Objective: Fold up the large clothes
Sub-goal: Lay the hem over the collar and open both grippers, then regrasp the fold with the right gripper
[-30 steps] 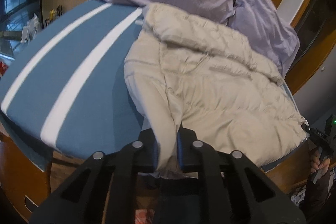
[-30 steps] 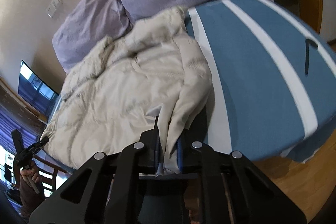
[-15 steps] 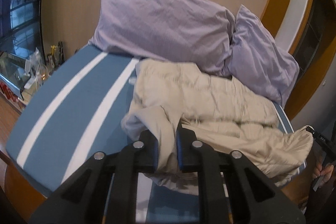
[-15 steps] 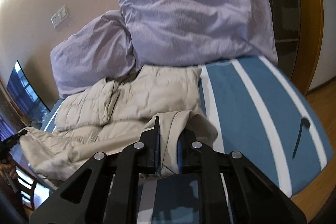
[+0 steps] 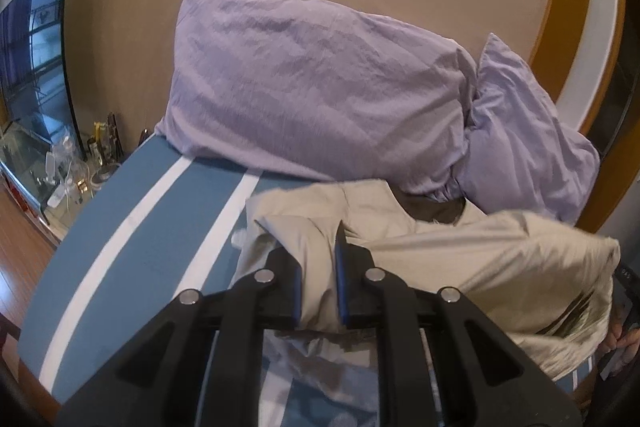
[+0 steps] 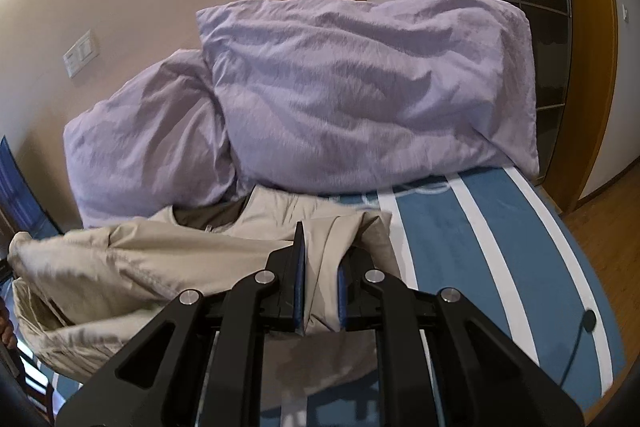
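Note:
A beige puffer jacket (image 5: 460, 251) lies on the blue bed with white stripes (image 5: 136, 227), its top near the pillows. My left gripper (image 5: 318, 267) is shut on one lower corner of the jacket and holds it up above the bed. My right gripper (image 6: 320, 259) is shut on the other lower corner of the jacket (image 6: 168, 259) and holds it up too. The lifted hem hangs between the two grippers, over the part of the jacket still lying on the bed. The jacket's dark lining (image 6: 216, 217) shows at the collar.
Two lilac pillows (image 5: 320, 99) (image 6: 360, 95) lean against the wall at the head of the bed. A TV and a cluttered low shelf (image 5: 60, 163) stand left of the bed. A black cable (image 6: 580, 339) lies on the bed's right side. Wooden door frames stand at right.
Both grippers have lifted the jacket's lower edge and carried it forward toward the pillows. The jacket now doubles over itself, and the views have tilted up to the wall.

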The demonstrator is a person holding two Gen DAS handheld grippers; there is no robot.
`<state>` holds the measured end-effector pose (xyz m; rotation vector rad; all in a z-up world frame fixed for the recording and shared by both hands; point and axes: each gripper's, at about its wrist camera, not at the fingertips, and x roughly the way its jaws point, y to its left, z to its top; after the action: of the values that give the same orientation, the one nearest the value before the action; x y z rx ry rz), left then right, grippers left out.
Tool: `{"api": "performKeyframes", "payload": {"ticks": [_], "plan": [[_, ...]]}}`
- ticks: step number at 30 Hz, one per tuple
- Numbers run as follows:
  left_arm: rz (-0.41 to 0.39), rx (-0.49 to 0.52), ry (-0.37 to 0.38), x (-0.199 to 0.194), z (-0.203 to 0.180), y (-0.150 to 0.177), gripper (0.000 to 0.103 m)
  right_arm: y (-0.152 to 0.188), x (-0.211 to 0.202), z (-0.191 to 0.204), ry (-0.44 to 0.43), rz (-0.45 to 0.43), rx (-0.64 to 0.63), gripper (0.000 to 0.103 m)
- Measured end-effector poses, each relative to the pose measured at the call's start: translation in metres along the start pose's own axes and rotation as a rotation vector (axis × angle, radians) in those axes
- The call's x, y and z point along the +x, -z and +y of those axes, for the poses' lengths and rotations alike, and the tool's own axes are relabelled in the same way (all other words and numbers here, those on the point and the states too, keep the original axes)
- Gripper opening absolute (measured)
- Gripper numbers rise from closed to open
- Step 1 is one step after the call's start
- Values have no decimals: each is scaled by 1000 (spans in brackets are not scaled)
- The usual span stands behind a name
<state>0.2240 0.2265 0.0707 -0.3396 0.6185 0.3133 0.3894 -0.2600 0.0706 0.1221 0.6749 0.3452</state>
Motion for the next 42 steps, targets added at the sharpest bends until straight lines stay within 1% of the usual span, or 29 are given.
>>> {"api": "performKeyframes", "payload": {"ticks": [6,11,18,21,22,27,30,31,32,33,35,37,39,42], "plan": [[3,6,-40,44,-8,-29,13,-27,52,-7,7,17,54,13],[24,-14,-60,91,-7,-42,13,-37,101,-9,24,51,82,13],[72,-21,-104,156,-2,-39,14,-33,165,-14,68,113,105,14],[91,-35,-120,182,4,-34,15,-30,187,-18,82,139,132,16],[96,-45,-123,191,6,-32,17,-29,192,-20,86,143,140,17],[101,-68,-127,213,11,-27,22,-21,213,-23,104,168,158,29],[97,-60,-136,219,9,-27,33,-18,219,-28,101,175,181,37],[96,-53,-138,219,7,-26,41,-18,219,-30,94,176,191,38],[91,-43,-144,218,6,-27,52,-19,217,-32,92,174,197,43],[80,-33,-157,214,4,-27,56,-20,212,-32,99,166,200,52],[57,-22,-180,205,3,-29,80,-22,201,-32,116,137,195,64],[22,-9,-199,193,3,-31,84,-26,185,-31,118,102,183,64],[15,-6,-190,182,3,-32,84,-30,173,-28,101,90,177,64],[9,-9,-172,168,0,-32,84,-33,157,-10,52,83,150,64]]}}
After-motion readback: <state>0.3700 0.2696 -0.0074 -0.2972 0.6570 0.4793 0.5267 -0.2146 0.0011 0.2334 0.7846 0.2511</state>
